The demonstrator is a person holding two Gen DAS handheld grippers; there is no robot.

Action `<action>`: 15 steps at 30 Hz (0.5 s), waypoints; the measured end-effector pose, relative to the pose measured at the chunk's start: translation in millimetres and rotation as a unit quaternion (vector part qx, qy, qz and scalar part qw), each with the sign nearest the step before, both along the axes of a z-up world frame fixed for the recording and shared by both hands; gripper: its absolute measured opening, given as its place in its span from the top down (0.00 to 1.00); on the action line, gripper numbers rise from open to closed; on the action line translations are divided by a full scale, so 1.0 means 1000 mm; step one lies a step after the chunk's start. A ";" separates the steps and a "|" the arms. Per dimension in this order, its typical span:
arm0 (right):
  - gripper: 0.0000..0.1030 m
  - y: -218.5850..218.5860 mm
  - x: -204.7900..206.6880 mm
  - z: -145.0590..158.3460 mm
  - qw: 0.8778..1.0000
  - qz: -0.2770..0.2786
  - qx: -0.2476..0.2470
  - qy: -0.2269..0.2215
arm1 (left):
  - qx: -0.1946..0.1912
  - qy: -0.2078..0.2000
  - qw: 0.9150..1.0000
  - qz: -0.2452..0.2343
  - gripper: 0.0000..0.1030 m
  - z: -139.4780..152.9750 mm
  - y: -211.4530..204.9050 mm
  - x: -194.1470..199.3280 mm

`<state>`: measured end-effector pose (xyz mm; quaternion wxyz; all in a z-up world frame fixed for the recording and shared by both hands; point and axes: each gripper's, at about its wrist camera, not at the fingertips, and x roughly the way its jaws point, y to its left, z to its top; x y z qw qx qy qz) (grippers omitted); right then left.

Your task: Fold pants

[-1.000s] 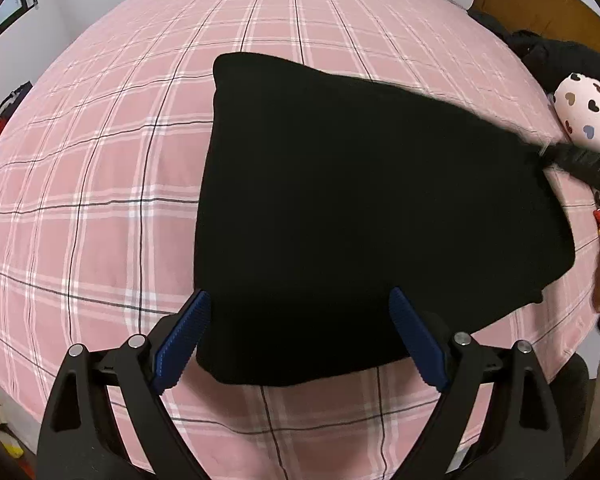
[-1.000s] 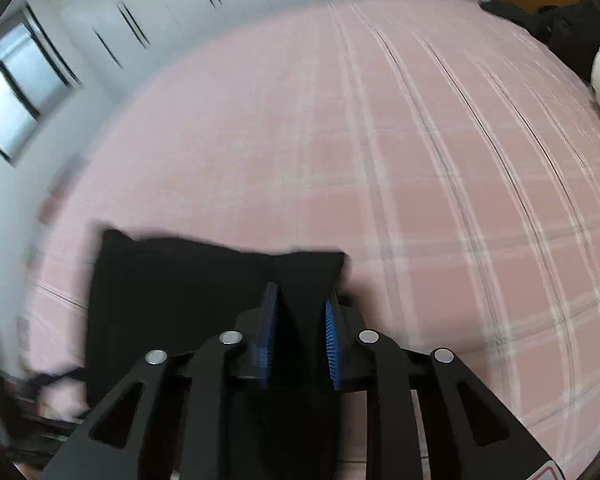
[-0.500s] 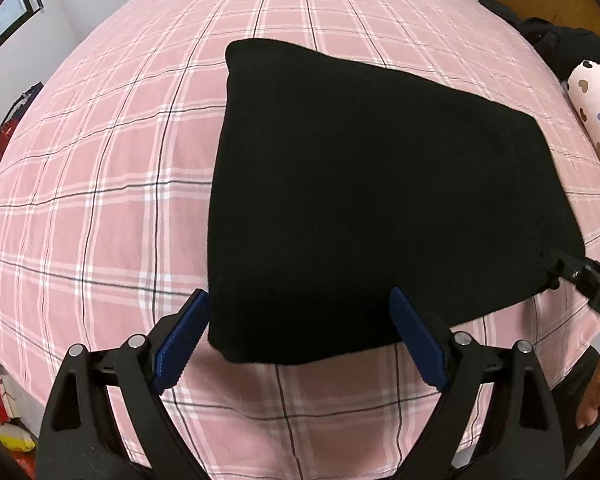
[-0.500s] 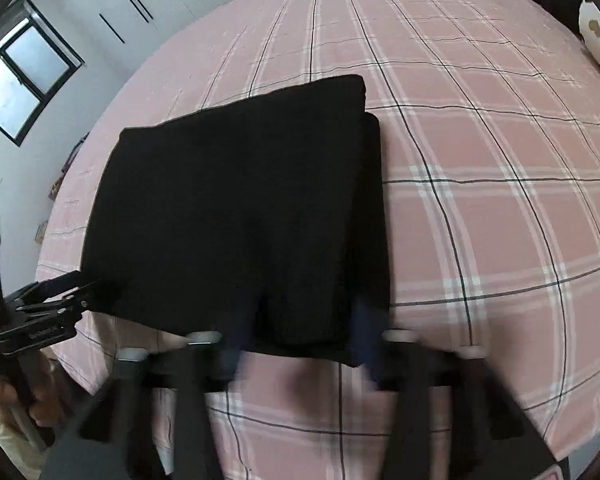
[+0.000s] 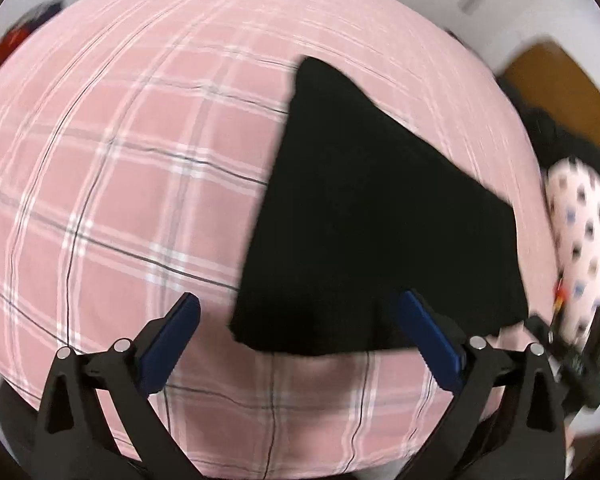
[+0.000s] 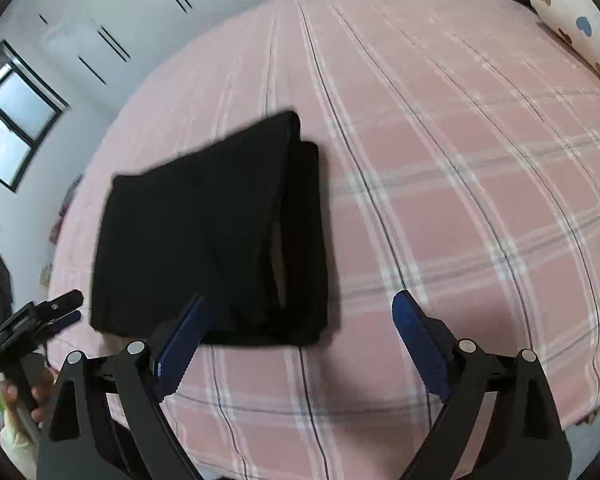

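Observation:
The black pants (image 5: 380,220) lie folded into a thick rectangle on the pink plaid bed (image 5: 120,200). My left gripper (image 5: 298,304) hovers over their near left corner. Its jaws are opening wide, and the blue pads (image 5: 172,336) touch no cloth. In the right wrist view the pants (image 6: 204,232) show stacked layers along their right edge. My right gripper (image 6: 300,302) hangs above their near right corner with its jaws opening, and the pads are clear of the fabric. A hand holds the left gripper (image 6: 40,320) at the bed's left edge.
A white pillow with heart prints (image 5: 580,240) lies right of the pants, with dark clothes (image 5: 552,136) and a wooden headboard (image 5: 560,80) behind it. White wardrobes (image 6: 120,40) and a window (image 6: 12,120) line the far wall. The bed's near edge runs just below both grippers.
My right gripper has let go of the pants' edge, spread wide and drawn back. The left view has swung and rolled, so the pants now sit to the right.

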<state>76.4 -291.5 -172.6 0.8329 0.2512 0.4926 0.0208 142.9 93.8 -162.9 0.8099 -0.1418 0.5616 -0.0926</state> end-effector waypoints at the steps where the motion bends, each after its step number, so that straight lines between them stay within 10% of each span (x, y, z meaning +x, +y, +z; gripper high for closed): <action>1: 0.12 -0.002 0.003 -0.003 1.000 -0.005 0.013 0.005 | -0.010 0.013 1.000 0.008 0.05 -0.007 0.006 0.006; 9: 0.07 0.015 0.029 -0.060 0.988 -0.019 0.147 0.034 | -0.060 0.064 0.996 -0.010 0.05 -0.060 -0.014 0.033; 11: 0.28 0.020 0.027 -0.057 0.988 -0.015 0.148 0.030 | -0.058 0.052 0.997 -0.009 0.10 -0.059 -0.014 0.034; 12: 0.55 0.020 0.025 -0.055 0.986 -0.014 0.164 0.029 | -0.071 0.049 0.996 -0.006 0.31 -0.055 -0.012 0.031; 15: 0.66 0.024 0.014 -0.034 0.982 -0.001 0.188 0.015 | -0.113 0.050 0.992 -0.003 0.68 -0.039 0.004 0.023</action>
